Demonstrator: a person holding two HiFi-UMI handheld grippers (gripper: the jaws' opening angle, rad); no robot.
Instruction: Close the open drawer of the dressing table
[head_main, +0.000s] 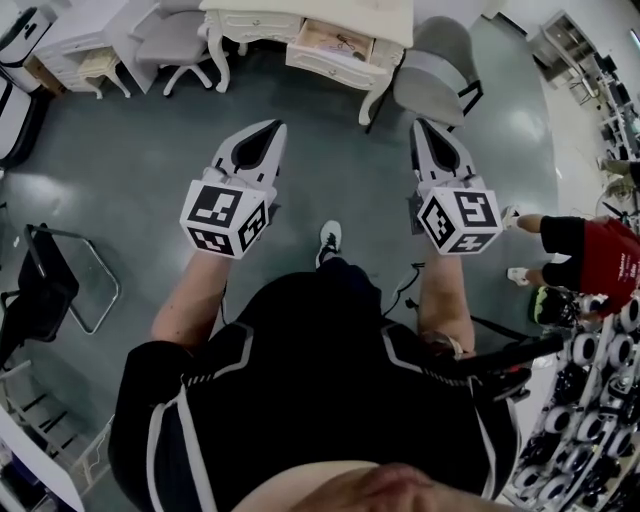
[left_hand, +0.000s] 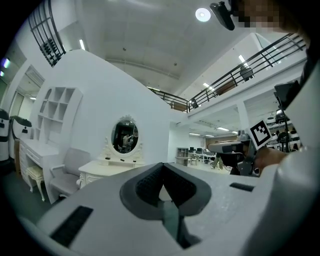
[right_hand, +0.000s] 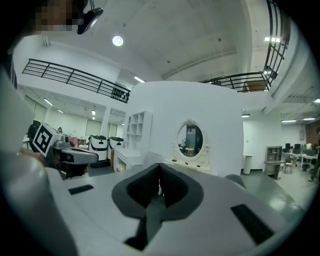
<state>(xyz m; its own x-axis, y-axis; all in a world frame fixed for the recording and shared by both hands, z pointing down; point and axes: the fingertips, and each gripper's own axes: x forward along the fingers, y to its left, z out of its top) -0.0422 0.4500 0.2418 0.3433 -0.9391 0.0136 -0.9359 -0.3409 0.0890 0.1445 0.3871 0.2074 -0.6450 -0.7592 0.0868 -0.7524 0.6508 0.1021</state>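
Left tongs (head_main: 272, 131), right tongs (head_main: 421, 129) (both closed)

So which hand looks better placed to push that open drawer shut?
Probably the left. The left gripper has bare floor between it and the open drawer, while the right gripper points at the grey chair beside the dressing table. Both are shut, empty and well short of it.

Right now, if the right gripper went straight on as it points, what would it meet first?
Probably the table, near its open drawer; the right gripper aims just left of the chair. The way between looks free, though depth is unclear.
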